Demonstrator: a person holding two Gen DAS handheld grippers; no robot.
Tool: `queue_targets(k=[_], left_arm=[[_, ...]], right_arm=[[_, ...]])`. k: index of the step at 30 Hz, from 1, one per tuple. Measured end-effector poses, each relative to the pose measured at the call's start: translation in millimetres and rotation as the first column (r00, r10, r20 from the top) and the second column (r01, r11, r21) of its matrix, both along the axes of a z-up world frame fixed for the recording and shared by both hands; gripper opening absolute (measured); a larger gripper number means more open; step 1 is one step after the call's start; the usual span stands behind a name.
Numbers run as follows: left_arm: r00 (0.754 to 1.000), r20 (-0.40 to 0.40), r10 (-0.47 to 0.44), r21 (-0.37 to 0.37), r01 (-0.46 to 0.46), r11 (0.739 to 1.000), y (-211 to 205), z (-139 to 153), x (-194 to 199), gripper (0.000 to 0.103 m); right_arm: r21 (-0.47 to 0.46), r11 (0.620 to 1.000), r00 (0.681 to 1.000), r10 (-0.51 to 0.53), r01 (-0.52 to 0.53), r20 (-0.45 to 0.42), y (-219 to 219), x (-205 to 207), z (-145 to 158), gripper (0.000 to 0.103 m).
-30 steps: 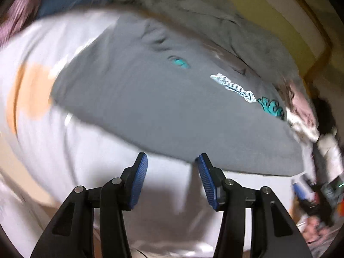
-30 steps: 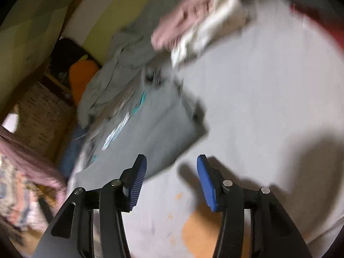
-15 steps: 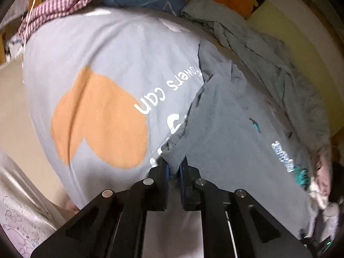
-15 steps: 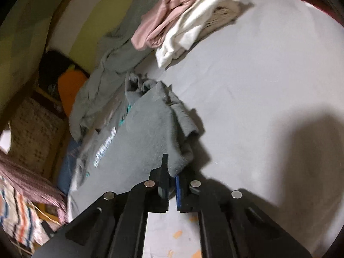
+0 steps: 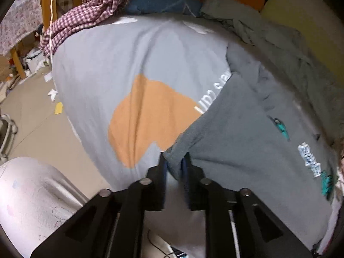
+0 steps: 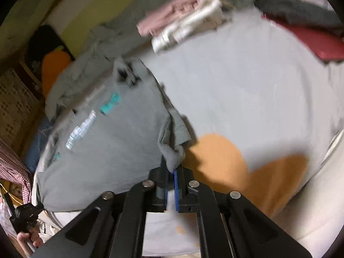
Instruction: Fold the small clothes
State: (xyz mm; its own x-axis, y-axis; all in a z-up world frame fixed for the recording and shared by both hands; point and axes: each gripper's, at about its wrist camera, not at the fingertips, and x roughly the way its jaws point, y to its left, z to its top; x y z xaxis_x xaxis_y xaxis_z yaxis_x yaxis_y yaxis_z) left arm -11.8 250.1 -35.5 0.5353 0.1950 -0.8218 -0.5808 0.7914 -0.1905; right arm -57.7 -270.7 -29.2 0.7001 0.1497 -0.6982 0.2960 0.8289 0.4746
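Two corners of the grey shirt are taken: the right gripper is clamped on one, the left gripper is easing open, cloth seemingly between its pads. Its length runs away across the bedsheet.

Checked cloth, orange cushion, red book.
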Motion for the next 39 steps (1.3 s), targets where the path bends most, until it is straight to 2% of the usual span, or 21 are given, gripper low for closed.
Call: queue_targets(k=[2,3,4,5,7,9,11,13,14,15,16,18,19,21,24,28,29,32,33,34,39], left_arm=[[0.998,0.039,0.039,0.056,-0.041,0.998,-1.8,10.0,-7.3,0.043],[0.996,0.073,0.059,0.088,-0.065,0.994,-3.6,17.7,-13.5,0.044],[0.991,0.111,0.070,0.120,-0.083,0.989,-6.5,26.4,-18.0,0.044],[0.987,0.148,0.068,0.149,-0.090,0.985,-10.0,35.6,-21.5,0.045],[0.978,0.207,0.038,0.183,-0.077,0.980,-20.6,54.1,-22.7,0.046],[0.969,0.246,-0.030,0.225,-0.027,0.974,-35.8,69.7,-15.1,0.048],[0.953,0.283,-0.106,0.273,0.025,0.962,-57.9,83.4,-4.9,0.050],[0.924,0.295,-0.244,0.250,0.172,0.953,-83.0,91.6,15.3,0.055],[0.897,0.292,-0.332,0.213,0.277,0.937,-96.5,92.0,28.7,0.055],[0.865,0.286,-0.411,0.181,0.373,0.910,-112.0,90.4,43.4,0.055],[0.840,0.281,-0.463,0.173,0.430,0.886,-124.7,88.5,54.1,0.055],[0.778,0.252,-0.575,0.192,0.543,0.818,-156.4,80.4,79.0,0.055],[0.760,0.231,-0.608,0.211,0.571,0.794,-169.0,74.9,90.1,0.055],[0.730,0.210,-0.651,0.220,0.613,0.759,-186.4,63.6,107.5,0.055],[0.695,0.179,-0.697,0.190,0.671,0.717,-210.0,43.4,125.4,0.055],[0.685,0.138,-0.716,0.144,0.701,0.699,-229.3,12.2,133.7,0.055],[0.684,0.120,-0.720,0.155,0.703,0.694,-232.5,4.7,133.9,0.055],[0.675,0.105,-0.731,0.218,0.701,0.679,-242.1,2.3,129.4,0.057],[0.668,0.099,-0.737,0.227,0.706,0.671,-243.7,2.6,128.0,0.057],[0.668,0.092,-0.738,0.232,0.707,0.668,-244.5,1.4,129.3,0.057],[0.671,0.103,-0.734,0.209,0.707,0.676,-240.1,1.0,131.7,0.058]], right_arm=[[0.018,1.000,1.000,0.020,-0.021,0.013,-4.9,-2.0,0.9,0.006],[0.004,1.000,1.000,0.020,-0.020,0.016,-6.9,-5.2,5.5,0.015],[-0.032,0.999,1.000,0.010,-0.010,0.021,-10.1,-8.1,11.4,0.020],[-0.102,0.995,0.999,-0.011,0.016,0.046,-14.7,-12.0,22.4,0.027],[-0.177,0.983,0.994,-0.028,0.046,0.106,-24.8,-12.4,41.0,0.028],[-0.219,0.975,0.990,0.010,0.021,0.140,-35.2,-4.7,56.9,0.028],[-0.280,0.957,0.984,0.115,-0.072,0.138,-36.4,20.1,74.9,0.028],[-0.309,0.928,0.955,0.261,-0.208,0.141,-31.9,49.3,90.9,0.028],[-0.311,0.908,0.933,0.335,-0.282,0.132,-26.9,68.1,99.5,0.028],[-0.304,0.895,0.917,0.378,-0.327,0.127,-22.9,79.3,102.9,0.028],[-0.302,0.877,0.899,0.423,-0.374,0.114,-16.5,94.2,106.7,0.028],[-0.374,0.828,0.876,0.477,-0.418,0.075,1.4,122.4,113.3,0.028],[-0.418,0.799,0.865,0.499,-0.433,0.058,9.3,133.3,114.5,0.028],[-0.482,0.751,0.855,0.519,-0.451,0.009,22.7,157.5,108.8,0.028],[-0.472,0.730,0.844,0.534,-0.494,-0.056,32.9,192.9,89.9,0.028],[-0.459,0.706,0.823,0.557,-0.540,-0.110,43.2,217.4,70.9,0.028],[-0.457,0.702,0.820,0.559,-0.546,-0.123,44.7,224.6,66.7,0.028],[-0.463,0.716,0.842,0.521,-0.522,-0.143,41.0,237.9,56.5,0.025],[-0.459,0.726,0.848,0.514,-0.512,-0.134,37.3,239.3,54.7,0.006],[-0.458,0.742,0.861,0.495,-0.490,-0.117,31.7,238.7,54.2,0.003],[-0.444,0.843,0.936,0.352,-0.304,0.028,-9.3,204.8,71.9,0.003]])
